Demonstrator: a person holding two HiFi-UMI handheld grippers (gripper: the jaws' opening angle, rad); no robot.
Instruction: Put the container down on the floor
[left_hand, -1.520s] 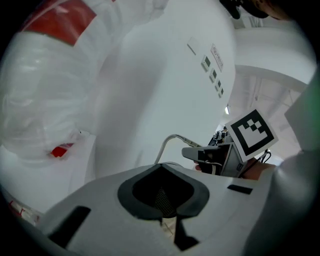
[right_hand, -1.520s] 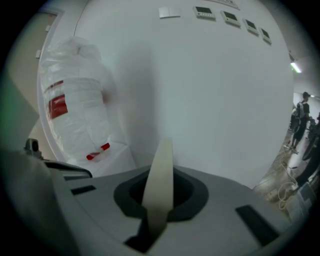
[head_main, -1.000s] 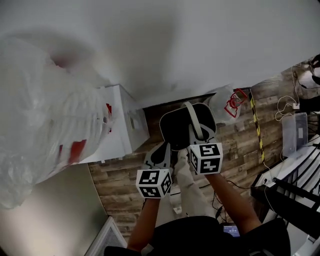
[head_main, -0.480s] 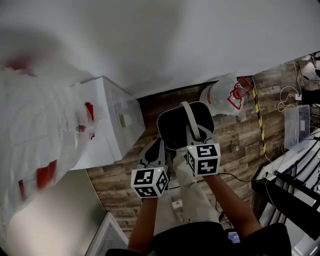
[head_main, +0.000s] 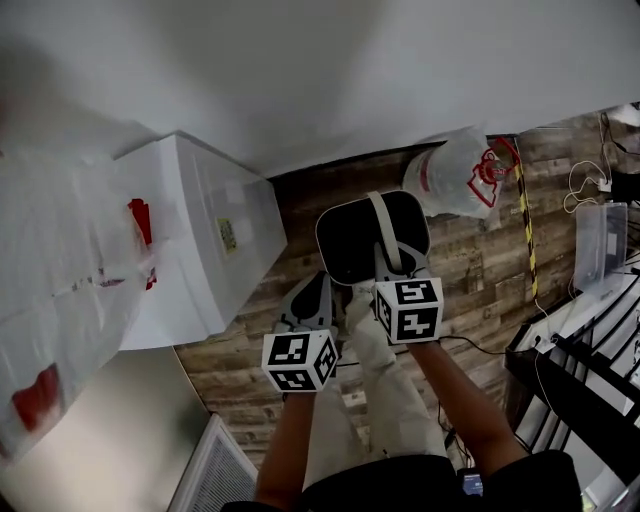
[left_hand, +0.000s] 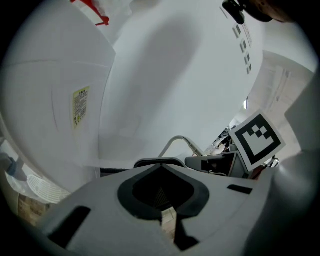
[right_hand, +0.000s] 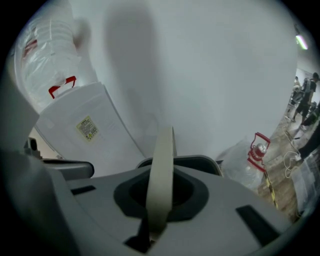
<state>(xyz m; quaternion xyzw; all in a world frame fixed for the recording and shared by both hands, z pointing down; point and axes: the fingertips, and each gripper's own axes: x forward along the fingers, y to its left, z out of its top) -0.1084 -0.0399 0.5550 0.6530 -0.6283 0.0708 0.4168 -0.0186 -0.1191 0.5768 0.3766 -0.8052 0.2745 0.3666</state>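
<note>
Head view: dark container hanging by its pale handle from the right tongs above the wooden floor, left tongs just beside, white cabinet near. Left gripper view: closed on nothing, container rim just beyond. Right gripper view: clamped tight on the handle, container beyond.

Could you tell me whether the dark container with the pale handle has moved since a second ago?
Yes, slightly: the dark container now sits clear of the dark skirting strip, nearer the person; earlier it overlapped it.
</note>
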